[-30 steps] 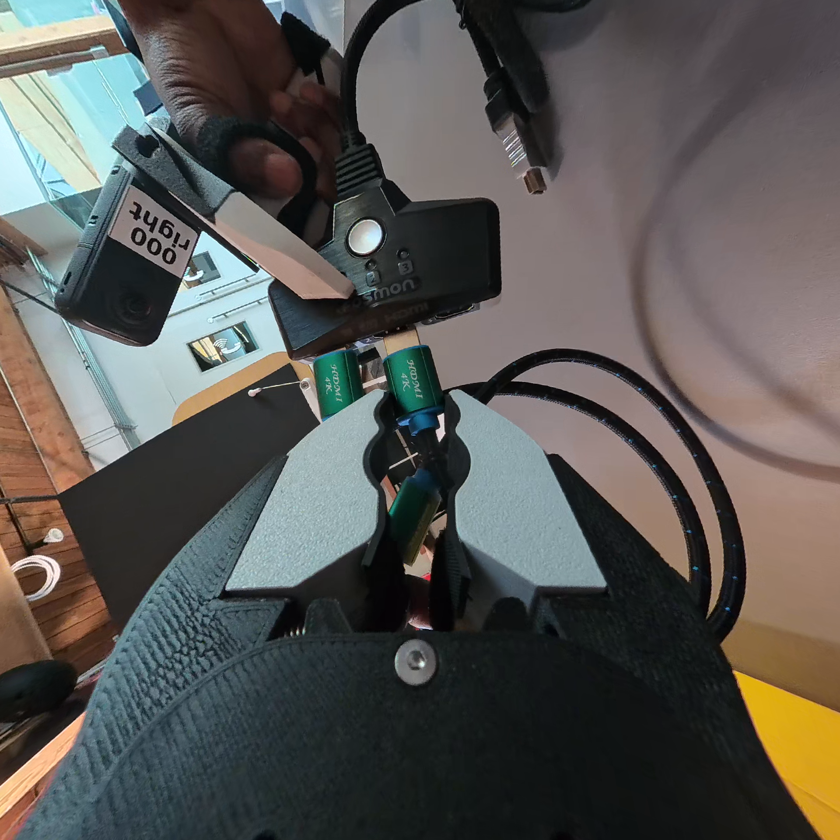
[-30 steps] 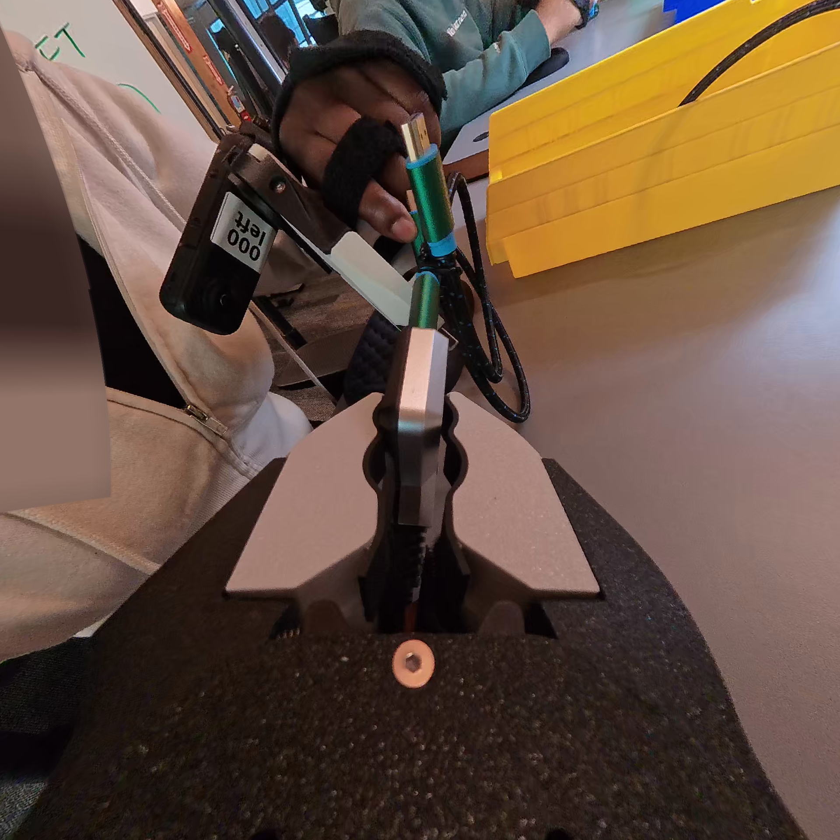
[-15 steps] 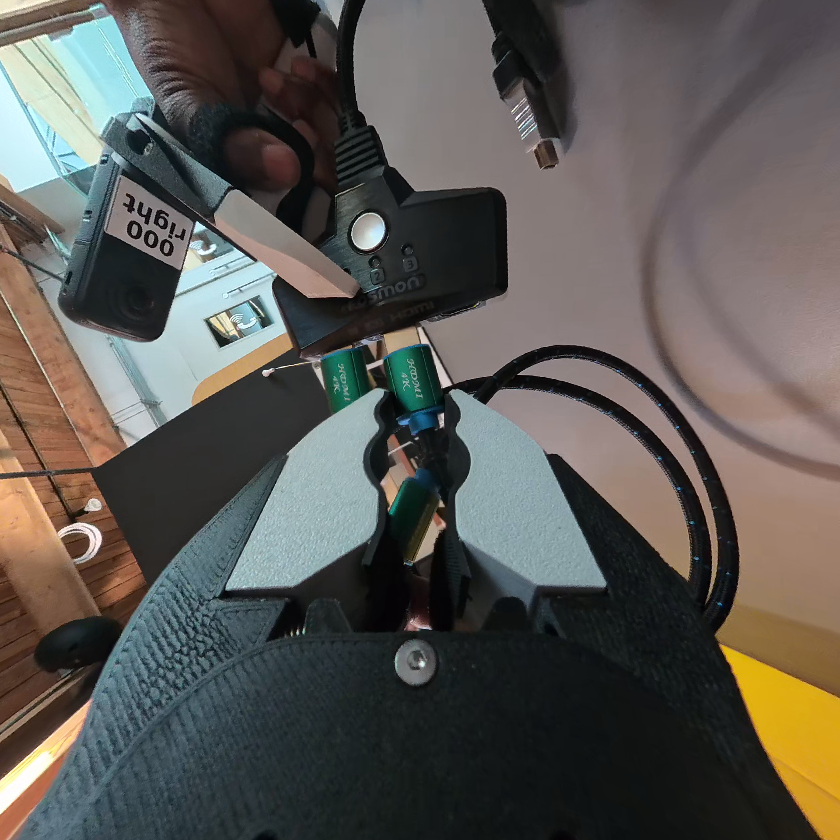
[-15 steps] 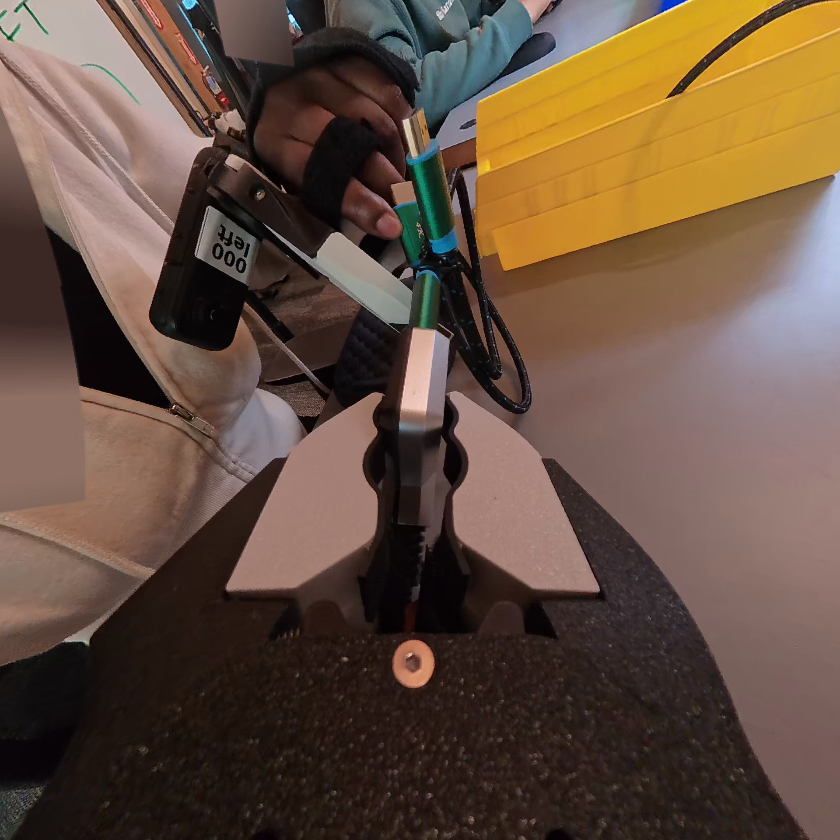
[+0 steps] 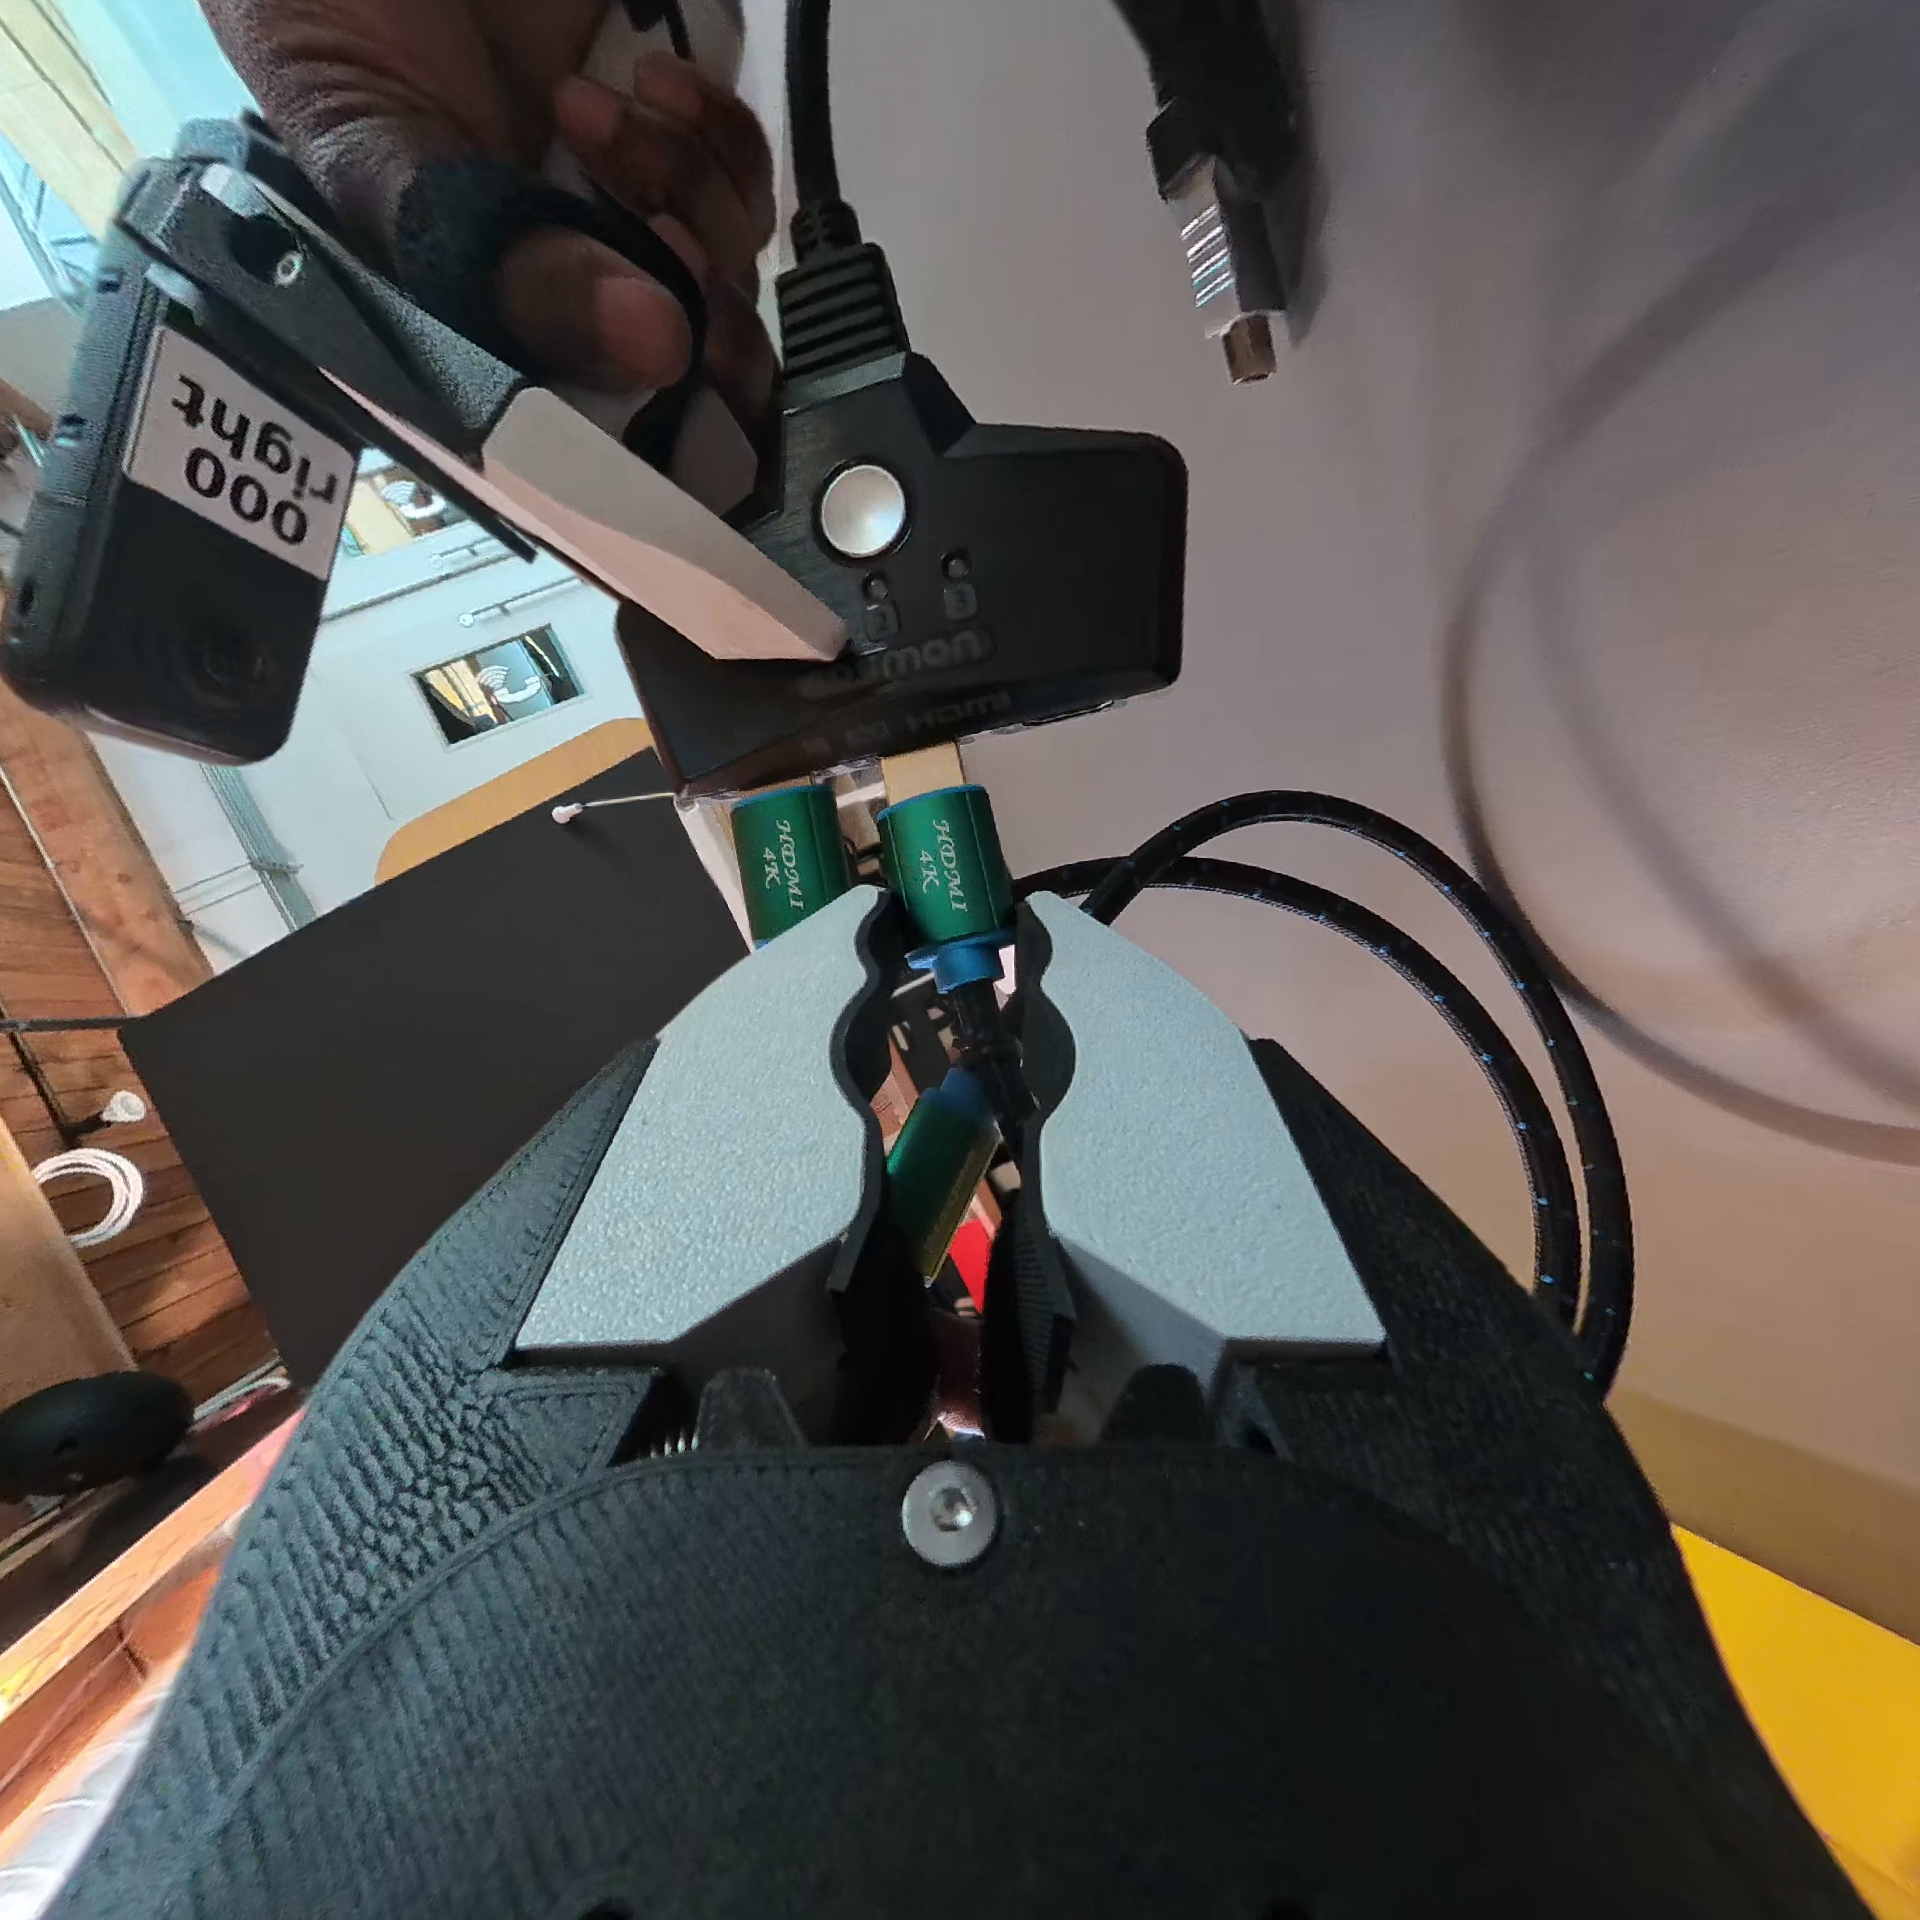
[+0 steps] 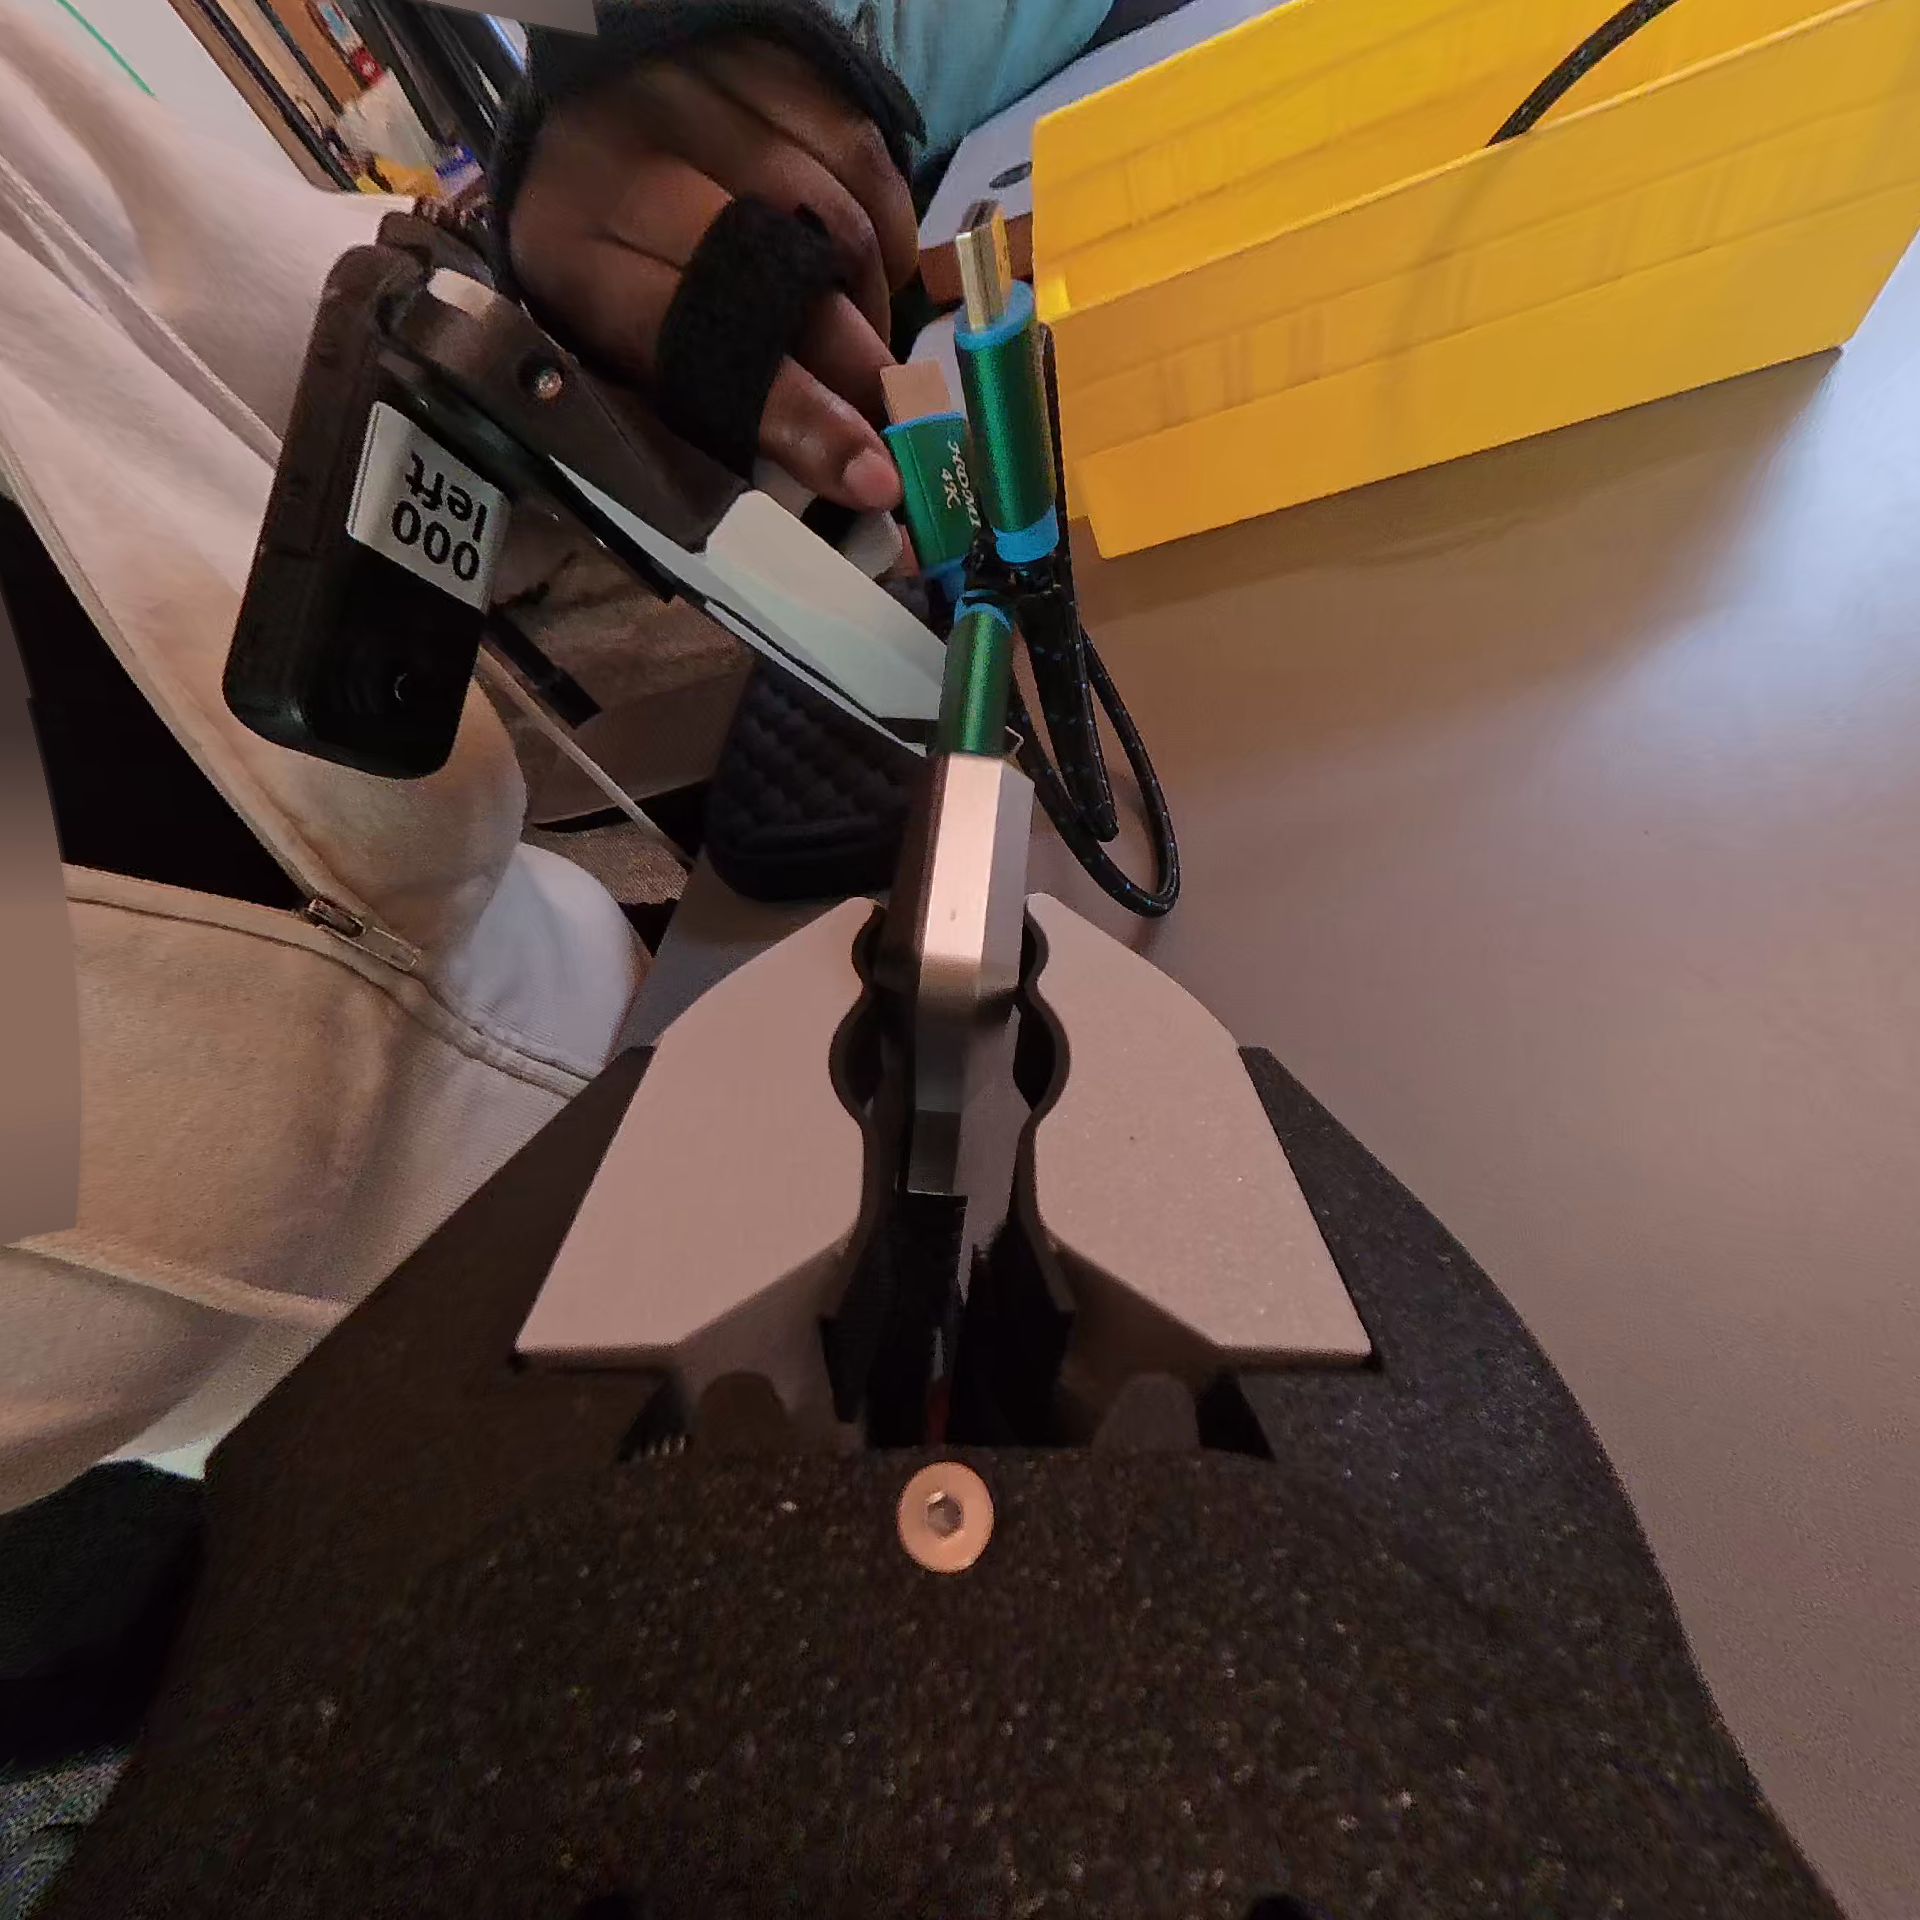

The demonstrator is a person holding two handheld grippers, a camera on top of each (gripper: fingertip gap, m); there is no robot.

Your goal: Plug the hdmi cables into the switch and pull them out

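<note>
Left wrist view: the left gripper (image 5: 951,961) pinches a green metal HDMI plug (image 5: 943,868), its gold tip entering the black switch box (image 5: 935,592); a second green plug (image 5: 784,871) sits beside it; the right gripper (image 6: 951,961) clamps the switch edgewise.

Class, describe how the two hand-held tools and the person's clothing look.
Each tool, left and right, has two pale grey, scallop-edged fingers on a textured black body with one silver screw. Each carries a black camera bearing a white sticker. The hand wears a black finger strap; the sleeve is cream.
</note>
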